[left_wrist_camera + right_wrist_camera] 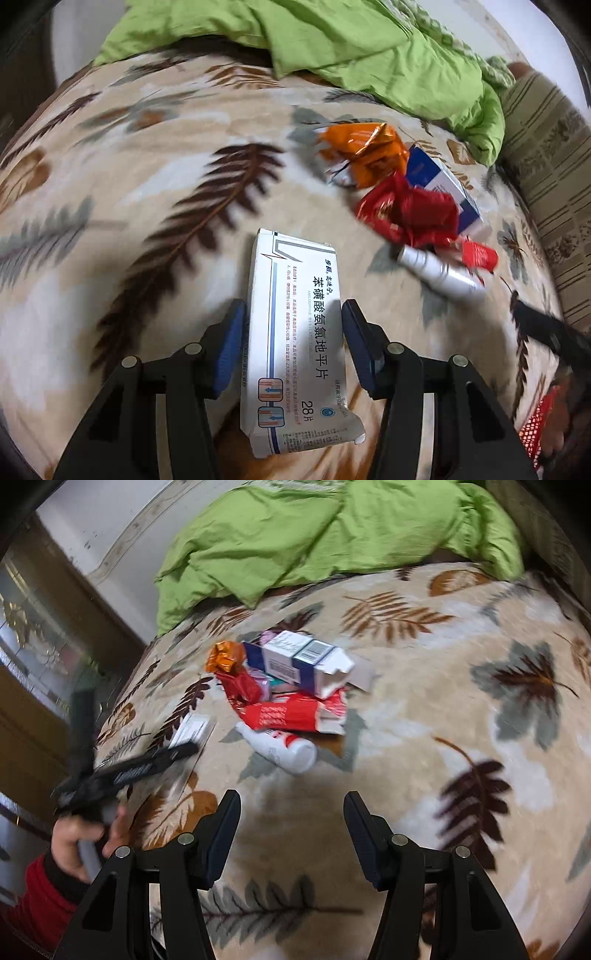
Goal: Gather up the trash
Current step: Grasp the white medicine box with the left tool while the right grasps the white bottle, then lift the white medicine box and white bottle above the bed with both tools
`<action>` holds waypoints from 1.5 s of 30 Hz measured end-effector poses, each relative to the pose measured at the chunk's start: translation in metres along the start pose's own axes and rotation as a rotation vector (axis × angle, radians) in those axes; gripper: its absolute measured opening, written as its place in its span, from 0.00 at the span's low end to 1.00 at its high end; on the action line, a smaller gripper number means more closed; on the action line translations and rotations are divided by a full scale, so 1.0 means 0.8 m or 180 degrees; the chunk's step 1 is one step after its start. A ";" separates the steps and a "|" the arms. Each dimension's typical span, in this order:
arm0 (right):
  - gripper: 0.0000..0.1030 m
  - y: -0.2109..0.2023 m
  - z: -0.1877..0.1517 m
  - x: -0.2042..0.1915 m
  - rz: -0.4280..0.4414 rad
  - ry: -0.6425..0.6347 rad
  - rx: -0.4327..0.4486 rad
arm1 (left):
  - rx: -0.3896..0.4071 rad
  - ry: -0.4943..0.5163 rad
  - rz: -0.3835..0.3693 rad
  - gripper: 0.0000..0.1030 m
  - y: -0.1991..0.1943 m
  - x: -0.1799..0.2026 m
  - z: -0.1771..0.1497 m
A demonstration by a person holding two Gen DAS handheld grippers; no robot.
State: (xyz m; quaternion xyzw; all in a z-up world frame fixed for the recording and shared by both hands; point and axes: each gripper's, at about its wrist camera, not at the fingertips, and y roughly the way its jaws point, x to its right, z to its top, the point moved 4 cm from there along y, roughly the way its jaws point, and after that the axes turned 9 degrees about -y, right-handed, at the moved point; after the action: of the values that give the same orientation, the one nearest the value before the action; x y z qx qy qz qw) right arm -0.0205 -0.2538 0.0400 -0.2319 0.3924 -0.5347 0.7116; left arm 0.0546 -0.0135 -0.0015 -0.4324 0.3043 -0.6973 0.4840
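A white medicine box (295, 339) with blue lines and Chinese print lies on the leaf-patterned blanket (147, 184), between the open fingers of my left gripper (293, 345); the blue pads stand beside its long edges with small gaps. To the right is a trash pile: an orange foil wrapper (360, 149), a red wrapper (410, 210), a blue-and-white carton (443, 181), a white bottle (439, 273). In the right wrist view my right gripper (291, 830) is open and empty, short of the pile: the bottle (284, 749), a red carton (291, 712), the blue-and-white carton (306, 661), the orange wrapper (225, 657). The left gripper (147, 764) shows at the left.
A crumpled green quilt (369, 51) lies at the back of the bed, also in the right wrist view (314, 535). A striped pillow (546, 155) sits at the right edge. A wooden cabinet (40, 672) stands beside the bed at the left.
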 end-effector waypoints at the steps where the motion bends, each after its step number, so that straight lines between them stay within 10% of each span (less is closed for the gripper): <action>1: 0.60 0.007 0.005 -0.001 0.0005 -0.0028 -0.0007 | 0.0011 -0.0054 -0.0001 0.51 -0.007 -0.007 -0.007; 14: 0.52 0.072 0.023 -0.048 0.0328 -0.0367 -0.0321 | 0.0211 -0.0138 0.0163 0.51 -0.016 -0.016 -0.029; 19: 0.50 0.087 0.027 -0.062 0.0003 -0.0616 -0.0426 | 0.0205 -0.0040 0.0243 0.51 -0.011 -0.015 -0.031; 21: 0.31 0.100 0.026 -0.060 -0.0147 -0.0612 -0.0551 | 0.0198 -0.0004 0.0272 0.51 -0.008 -0.014 -0.032; 31: 0.31 0.098 0.008 -0.063 -0.0441 -0.0534 -0.0495 | 0.0145 0.0246 0.0389 0.68 0.005 -0.001 -0.039; 45: 0.31 0.087 -0.015 -0.079 -0.0562 -0.0467 -0.0474 | 0.0225 0.0178 0.0584 0.56 0.002 -0.003 -0.042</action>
State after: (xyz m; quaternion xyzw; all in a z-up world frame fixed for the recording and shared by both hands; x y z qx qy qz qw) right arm 0.0026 -0.1706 0.0003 -0.3562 0.3560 -0.5462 0.6693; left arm 0.0255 -0.0113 -0.0187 -0.3657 0.3312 -0.6722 0.5520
